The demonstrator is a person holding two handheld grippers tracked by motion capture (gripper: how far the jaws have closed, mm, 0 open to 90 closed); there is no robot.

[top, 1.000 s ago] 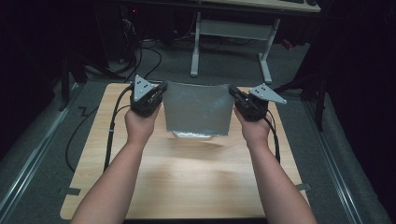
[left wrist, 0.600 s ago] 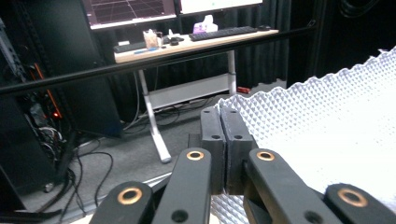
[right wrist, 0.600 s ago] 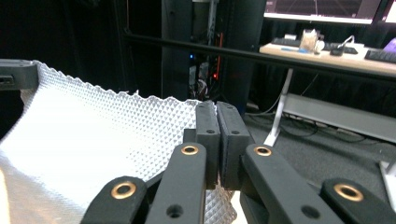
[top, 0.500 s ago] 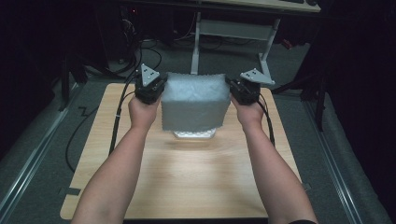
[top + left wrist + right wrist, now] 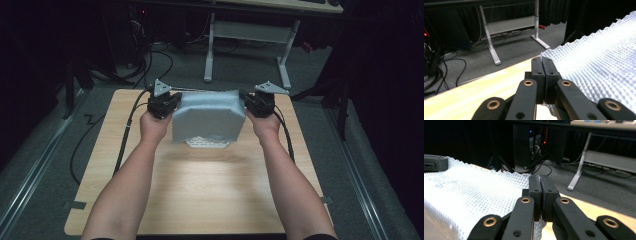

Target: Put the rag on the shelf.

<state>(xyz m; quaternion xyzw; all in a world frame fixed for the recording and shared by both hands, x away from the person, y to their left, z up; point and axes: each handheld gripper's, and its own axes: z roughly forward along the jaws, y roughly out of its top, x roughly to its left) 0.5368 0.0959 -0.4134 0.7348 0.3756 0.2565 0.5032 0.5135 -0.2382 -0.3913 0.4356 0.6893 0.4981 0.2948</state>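
A sheet of pale, waffle-textured cloth (image 5: 209, 117) is held up above the far half of the wooden table (image 5: 200, 190), stretched between the two grippers. The left gripper (image 5: 172, 102) pinches the sheet's upper left corner; the right gripper (image 5: 246, 101) pinches its upper right corner. Both are carried at about the same height, near the far edge of the table, with the person's forearms reaching in from the near edge.

In the left gripper view, the black jaws of the left gripper (image 5: 541, 65) stand pressed together with the cloth (image 5: 599, 62) emerging from between them and spreading away to the right. In the right gripper view, the jaws of the right gripper (image 5: 540, 183) are likewise closed tight on the cloth (image 5: 474, 192), which spreads to the left toward the other gripper's dark body.

The top edge of the sheet runs fairly taut between the grippers, and the rest hangs down toward the person. Under its lower edge a small, pale, ribbed patch (image 5: 206, 143) shows on the table; it may be a second piece of the cloth or its lower hem, and the high view is too coarse to tell. A black cable (image 5: 127, 135) trails from the left gripper along the table's left side.
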